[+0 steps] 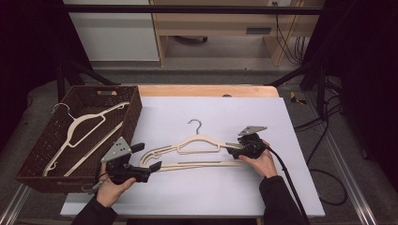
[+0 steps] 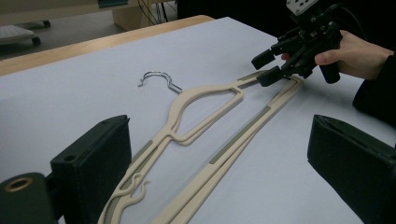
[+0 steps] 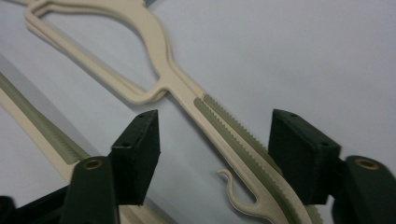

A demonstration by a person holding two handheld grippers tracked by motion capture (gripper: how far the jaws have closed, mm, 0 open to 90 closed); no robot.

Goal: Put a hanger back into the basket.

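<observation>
White sheeting covers the table (image 1: 211, 197), with a wooden edge along its far side and a dark woven basket (image 1: 133, 110) at the left of the high view. One cream hanger (image 1: 80, 124) already lies inside that basket. A second hanger (image 1: 197, 143) rests flat at the centre of the sheet, its metal hook (image 1: 195, 123) pointing toward the top of the frame.

Both tools sit at the ends of this second hanger. At lower left, the left gripper (image 1: 149, 161) has its jaws spread, and in the left gripper view the near end of the hanger (image 2: 140, 186) lies between them without being pinched. At centre right, the right gripper (image 1: 233, 147) also stands open; in the right gripper view the ribbed shoulder (image 3: 233, 140) and its small notch hook (image 3: 236, 189) run up between the two black jaws, with clear gaps on either side.

Judging by this layout, the step in hand is taking hold of the hanger at both ends, probably to carry it to the basket beside the first one. The next move calls for both pairs of jaws to close on the thin plastic arms squarely, then for a level lift so the hanger does not twist or slip, and enough height to clear the basket wall.
</observation>
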